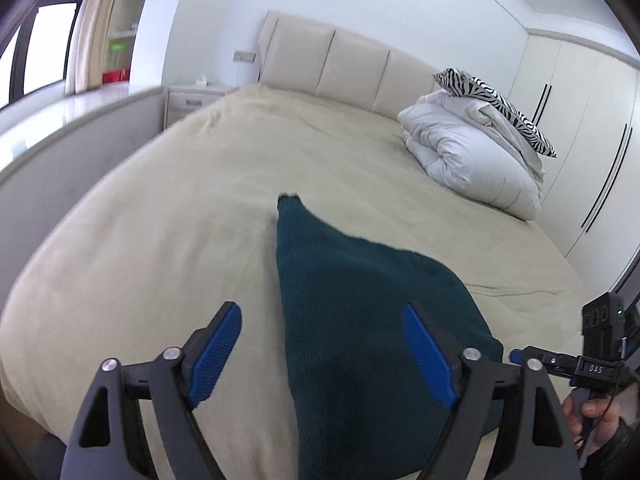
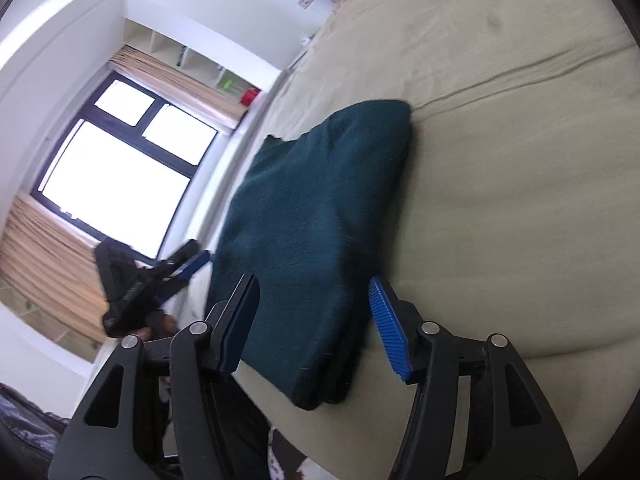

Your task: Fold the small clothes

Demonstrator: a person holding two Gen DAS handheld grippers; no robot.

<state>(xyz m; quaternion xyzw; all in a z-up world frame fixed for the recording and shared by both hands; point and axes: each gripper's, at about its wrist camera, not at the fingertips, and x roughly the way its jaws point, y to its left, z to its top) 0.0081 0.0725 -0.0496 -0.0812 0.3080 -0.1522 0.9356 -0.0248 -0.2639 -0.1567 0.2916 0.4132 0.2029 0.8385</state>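
A dark green knitted garment (image 1: pixel 360 300) lies folded on the beige bed cover (image 1: pixel 160 208), near the front edge of the bed. In the right wrist view the same garment (image 2: pixel 316 232) shows as a thick folded stack, with several layers visible at its near corner.

The left gripper (image 1: pixel 322 346) hangs over the near part of the garment. Its jaws stand wide apart and nothing is between them; the right blue pad (image 1: pixel 428 356) is over the green cloth, and the left one is over the bare bed cover.

The right gripper (image 2: pixel 314 322) is also wide open and holds nothing. Its two fingers stand on both sides of the near end of the folded stack; I cannot tell if they touch the cloth.

At the far right of the bed a white duvet (image 1: pixel 472 156) is bundled up, with a zebra-striped cloth (image 1: pixel 492 104) on top. A padded headboard (image 1: pixel 340 60) stands at the far end. In the right wrist view a window (image 2: pixel 120 176) with tan curtains is at the left.
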